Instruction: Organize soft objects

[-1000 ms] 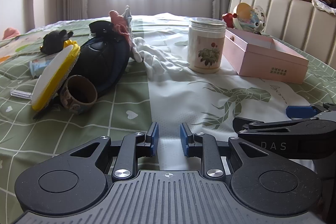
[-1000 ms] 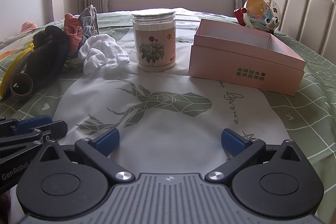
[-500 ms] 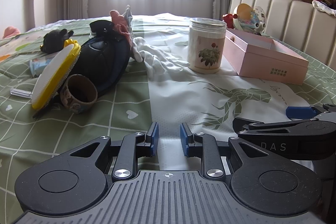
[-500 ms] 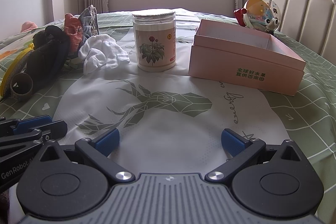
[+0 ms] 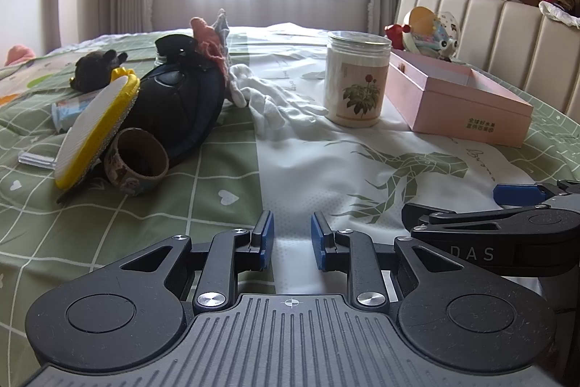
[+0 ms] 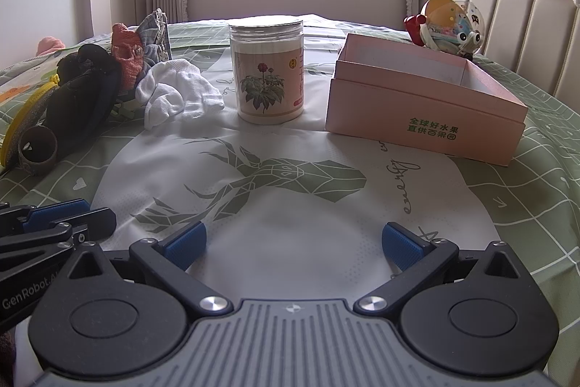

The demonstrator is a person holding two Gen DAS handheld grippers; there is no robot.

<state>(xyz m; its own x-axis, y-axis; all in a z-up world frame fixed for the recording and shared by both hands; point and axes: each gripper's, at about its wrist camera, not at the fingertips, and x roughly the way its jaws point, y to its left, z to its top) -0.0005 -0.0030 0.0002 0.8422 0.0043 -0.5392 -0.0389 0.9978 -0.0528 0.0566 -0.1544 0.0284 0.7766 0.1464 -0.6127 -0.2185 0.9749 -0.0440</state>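
Observation:
A white cloth glove [image 5: 270, 98] [image 6: 174, 97] lies crumpled on the bed beside a pile: a black pouch [image 5: 174, 107] [image 6: 79, 100], a pink knitted piece [image 5: 208, 37] [image 6: 127, 55] and a grey cloth [image 6: 156, 35]. An open pink box [image 5: 456, 100] [image 6: 420, 100] sits to the right. My left gripper [image 5: 291, 238] hovers low over the bed, jaws narrowly apart and empty. My right gripper [image 6: 293, 242] is wide open and empty, near the bed's front.
A clear jar with a flower label [image 5: 357, 78] [image 6: 268, 71] stands between glove and box. A yellow-rimmed pad [image 5: 98, 129], a tape roll [image 5: 136, 162] and a small black plush [image 5: 96, 69] lie left. A toy [image 6: 447, 24] sits by the padded headboard [image 6: 514, 24].

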